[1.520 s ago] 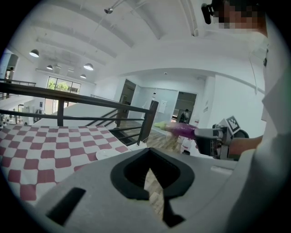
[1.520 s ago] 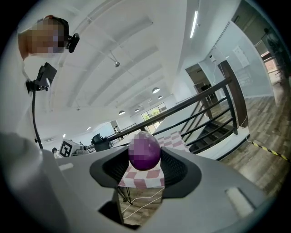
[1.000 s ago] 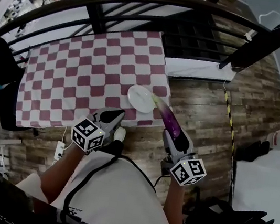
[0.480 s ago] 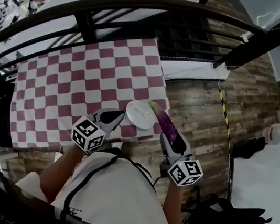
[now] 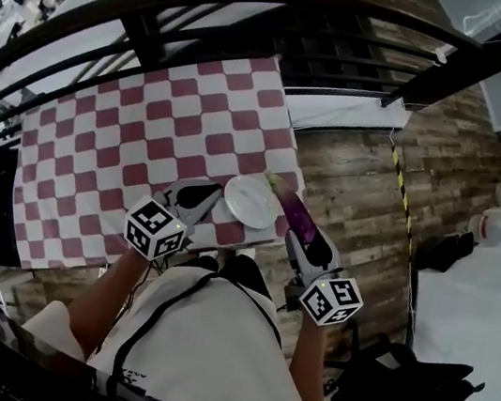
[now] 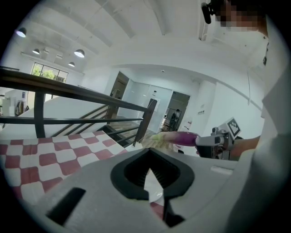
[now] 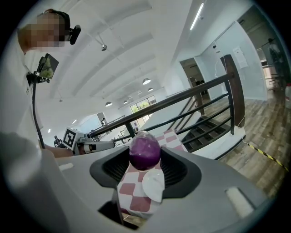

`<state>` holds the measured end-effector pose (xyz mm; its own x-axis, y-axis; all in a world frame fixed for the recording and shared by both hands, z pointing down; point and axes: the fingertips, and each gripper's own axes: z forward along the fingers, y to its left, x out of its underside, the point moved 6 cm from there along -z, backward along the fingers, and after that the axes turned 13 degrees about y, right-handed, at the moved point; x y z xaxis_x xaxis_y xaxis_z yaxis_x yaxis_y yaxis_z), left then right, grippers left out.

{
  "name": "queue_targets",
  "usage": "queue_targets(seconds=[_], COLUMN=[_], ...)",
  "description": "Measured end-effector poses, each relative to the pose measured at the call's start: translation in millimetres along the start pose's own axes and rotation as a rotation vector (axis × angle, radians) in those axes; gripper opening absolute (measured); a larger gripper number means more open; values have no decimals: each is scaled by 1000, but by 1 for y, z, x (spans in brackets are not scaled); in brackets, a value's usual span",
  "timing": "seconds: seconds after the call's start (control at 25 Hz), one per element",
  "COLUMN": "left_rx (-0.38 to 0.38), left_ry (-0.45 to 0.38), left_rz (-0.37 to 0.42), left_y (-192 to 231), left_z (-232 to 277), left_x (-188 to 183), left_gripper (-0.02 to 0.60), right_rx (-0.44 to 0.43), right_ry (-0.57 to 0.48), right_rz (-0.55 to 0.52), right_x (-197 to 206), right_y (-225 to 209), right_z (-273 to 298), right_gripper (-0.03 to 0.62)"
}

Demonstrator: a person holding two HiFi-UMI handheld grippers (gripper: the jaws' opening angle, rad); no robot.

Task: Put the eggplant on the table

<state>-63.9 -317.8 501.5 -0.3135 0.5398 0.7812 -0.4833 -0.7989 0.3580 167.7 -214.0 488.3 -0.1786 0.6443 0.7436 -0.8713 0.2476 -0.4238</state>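
Item: one eggplant [image 5: 297,217], purple with a pale green stem end, held clear of the surface at its near right corner. It was clamped at its rounded purple end between the jaws of the right gripper [image 5: 304,240], with the stem end pointed out over the rim of a white plate [image 5: 248,201]. Handling, as judged: light and fairly stiff, with a glossy skin likely to slip. A hold on the thick end was judged sound, though the long body was left overhanging. The left gripper [image 5: 201,198] was held low beside the plate, its jaws slightly apart and nothing between them. Surface: a table spread with a red-and-white checked cloth [image 5: 128,136], bare apart from the plate. Room: a dark metal railing [image 5: 170,0] was set behind the table, stairs beyond it, and wood-plank floor [image 5: 358,184] to the right.
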Motion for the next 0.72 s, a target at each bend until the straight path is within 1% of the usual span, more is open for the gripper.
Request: queue_targets(seconds=[0.12,0.2,0.32,0.56,0.72], left_rx=[-17,-36,-70,-126,-154], left_ry=[5,1,-5,-14,-14], left_rz=[-13,-23,-46,-89,-114], left_y=[-3,-3,-2,-3,-2], left_z=[3,4,6,13,17], left_x=[3,3,2,-1,3], left_gripper=[3,3,3,3,3], right_rx=[-12,-14,-25,-85,-107], right_ry=[22,54,130,273,334], right_rz=[-18,-52,-101,-131,-146], right_x=[-1,1,9,29,43], right_y=[-6,-11,-20,-41,-52], right_z=[5,13,27,56,74], right_gripper=[221,221,221,221,221])
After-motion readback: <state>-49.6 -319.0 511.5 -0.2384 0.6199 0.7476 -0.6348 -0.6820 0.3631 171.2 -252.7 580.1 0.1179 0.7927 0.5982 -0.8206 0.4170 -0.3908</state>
